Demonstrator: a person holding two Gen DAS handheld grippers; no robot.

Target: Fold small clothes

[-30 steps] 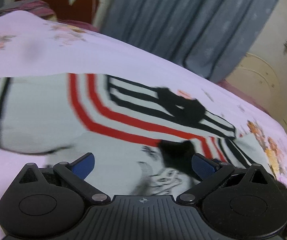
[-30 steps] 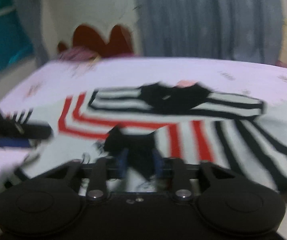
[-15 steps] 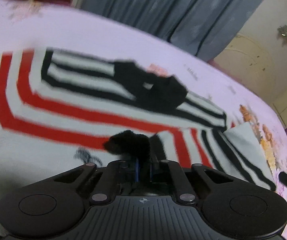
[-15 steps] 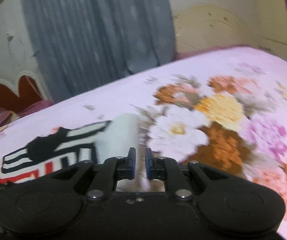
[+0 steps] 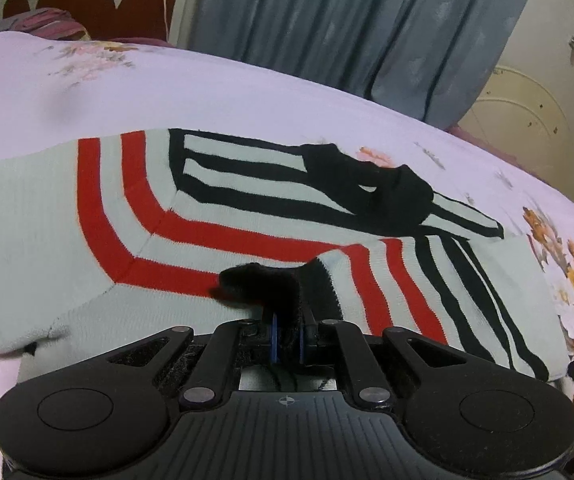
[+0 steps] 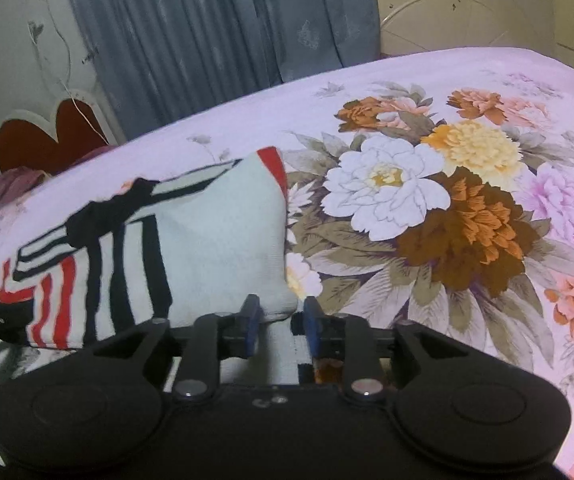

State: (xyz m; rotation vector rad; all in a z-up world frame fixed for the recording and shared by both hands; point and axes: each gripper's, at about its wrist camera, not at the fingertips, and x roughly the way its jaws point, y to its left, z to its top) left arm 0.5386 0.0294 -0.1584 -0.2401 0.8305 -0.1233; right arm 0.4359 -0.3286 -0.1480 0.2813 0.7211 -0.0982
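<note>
A small white knit sweater with red and black stripes lies spread on the bed. Its black collar is at the far side. My left gripper is shut on a black cuff of a sleeve folded over the sweater's body. In the right wrist view the sweater lies left of centre. My right gripper has its jaws slightly apart around a white corner of the sweater; I cannot tell whether they grip it.
The bed has a lilac sheet with a big flower print to the right of the sweater. A grey-blue curtain and a red headboard stand behind the bed. A cream cabinet is at the far right.
My left gripper has shut on the black cuff and holds it over the sweater. My right gripper swung right to the sweater's edge and its jaws have opened a little around the white corner.
</note>
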